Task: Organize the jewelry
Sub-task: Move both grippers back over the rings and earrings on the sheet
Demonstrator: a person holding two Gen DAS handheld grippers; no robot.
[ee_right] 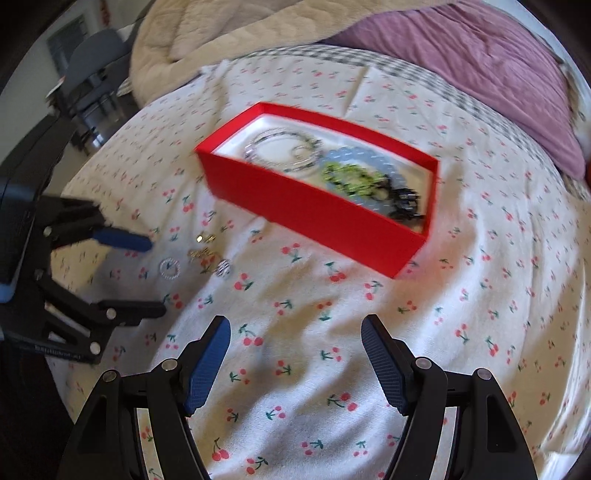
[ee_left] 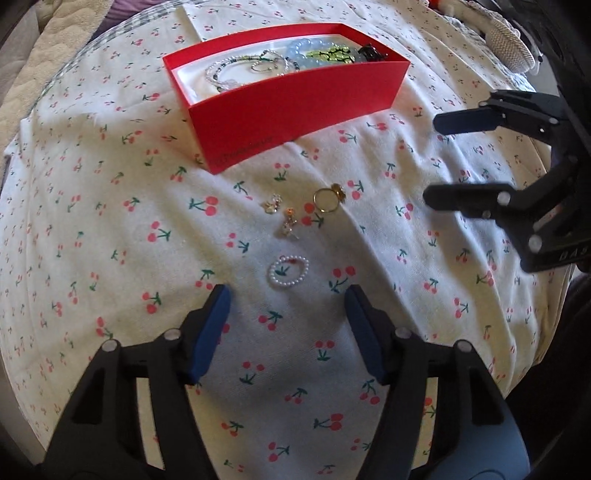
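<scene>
A red box (ee_left: 295, 107) stands on the cherry-print cloth and holds several bead bracelets: clear, pale blue, green and black. In front of it lie a gold ring (ee_left: 327, 199), two small earrings (ee_left: 272, 203) (ee_left: 289, 223) and a white pearl ring (ee_left: 289, 271). My left gripper (ee_left: 287, 295) is open, pointing steeply down, with the pearl ring just beyond its fingertips and nothing between them. My right gripper (ee_right: 295, 325) is open and empty over bare cloth, short of the box (ee_right: 314, 210). It shows at the right of the left wrist view (ee_left: 434, 160).
The cherry-print cloth (ee_left: 147, 258) covers a bed. A beige blanket (ee_right: 221, 33) and a purple cover (ee_right: 480, 55) lie behind the box. A dark chair (ee_right: 92, 74) stands past the bed's edge. The left gripper (ee_right: 155, 276) flanks the blurred loose jewelry (ee_right: 170, 268).
</scene>
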